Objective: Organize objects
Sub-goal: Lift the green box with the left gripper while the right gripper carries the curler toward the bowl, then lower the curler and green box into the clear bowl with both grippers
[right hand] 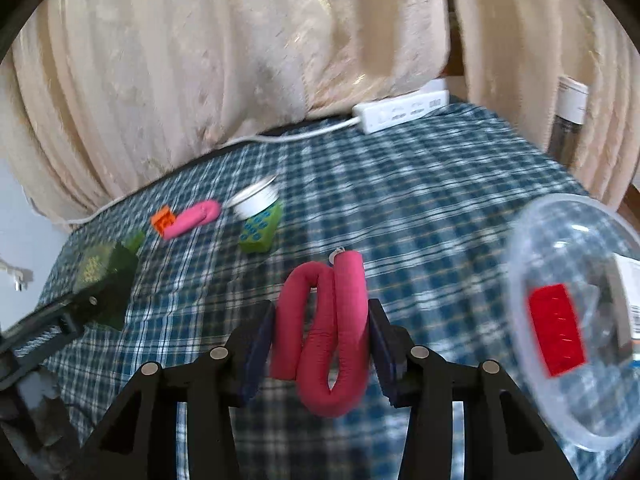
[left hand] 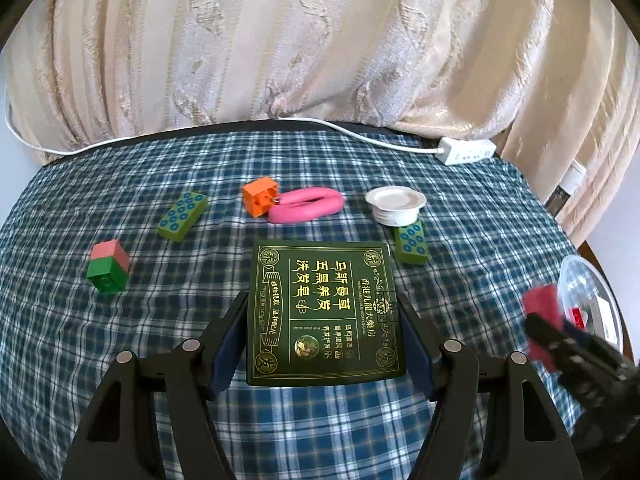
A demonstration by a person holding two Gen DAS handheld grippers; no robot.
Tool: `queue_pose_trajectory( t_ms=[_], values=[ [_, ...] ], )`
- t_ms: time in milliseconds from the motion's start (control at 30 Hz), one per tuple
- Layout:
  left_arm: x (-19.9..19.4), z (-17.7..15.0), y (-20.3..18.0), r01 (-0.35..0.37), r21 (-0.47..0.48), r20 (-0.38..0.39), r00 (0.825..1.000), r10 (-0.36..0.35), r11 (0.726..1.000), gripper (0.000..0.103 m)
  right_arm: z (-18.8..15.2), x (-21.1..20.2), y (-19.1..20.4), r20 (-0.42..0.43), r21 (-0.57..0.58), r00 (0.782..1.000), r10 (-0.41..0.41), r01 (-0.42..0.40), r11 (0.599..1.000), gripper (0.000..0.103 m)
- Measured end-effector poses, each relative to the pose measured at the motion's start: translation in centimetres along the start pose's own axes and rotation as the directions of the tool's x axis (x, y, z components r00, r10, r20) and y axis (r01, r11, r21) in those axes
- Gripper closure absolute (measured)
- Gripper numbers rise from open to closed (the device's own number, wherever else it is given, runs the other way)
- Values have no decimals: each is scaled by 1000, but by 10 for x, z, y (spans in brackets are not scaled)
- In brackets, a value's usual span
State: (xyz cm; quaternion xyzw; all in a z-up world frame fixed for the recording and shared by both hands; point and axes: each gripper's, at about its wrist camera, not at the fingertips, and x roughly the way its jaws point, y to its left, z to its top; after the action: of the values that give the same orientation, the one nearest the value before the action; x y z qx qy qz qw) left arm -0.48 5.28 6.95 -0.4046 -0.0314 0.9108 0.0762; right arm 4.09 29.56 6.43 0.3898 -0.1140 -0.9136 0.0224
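My left gripper is shut on a dark green box with gold Chinese print, held flat above the checked tablecloth; it also shows in the right wrist view. My right gripper is shut on a folded dark pink foam roll, held above the cloth left of a clear plastic bowl that holds a red brick. In the left wrist view the right gripper appears blurred at the right with the roll.
On the cloth lie an orange brick, a light pink roll, a white lid, two green dotted bricks and a pink-and-green brick. A white power strip lies by the curtain at the far edge.
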Motion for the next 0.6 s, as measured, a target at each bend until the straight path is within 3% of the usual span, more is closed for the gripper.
queue_pose_trajectory(
  t_ms=[300,600],
  values=[
    [3,2,-50,17,94,-7,1000,-17,995,33,0,-52,-80,100,144,991,-85,70,987,54],
    [8,2,-113,50,196,-24,999,-46,979,33,-14,-63,-143,101,235,983,-154,127,964,54]
  ],
)
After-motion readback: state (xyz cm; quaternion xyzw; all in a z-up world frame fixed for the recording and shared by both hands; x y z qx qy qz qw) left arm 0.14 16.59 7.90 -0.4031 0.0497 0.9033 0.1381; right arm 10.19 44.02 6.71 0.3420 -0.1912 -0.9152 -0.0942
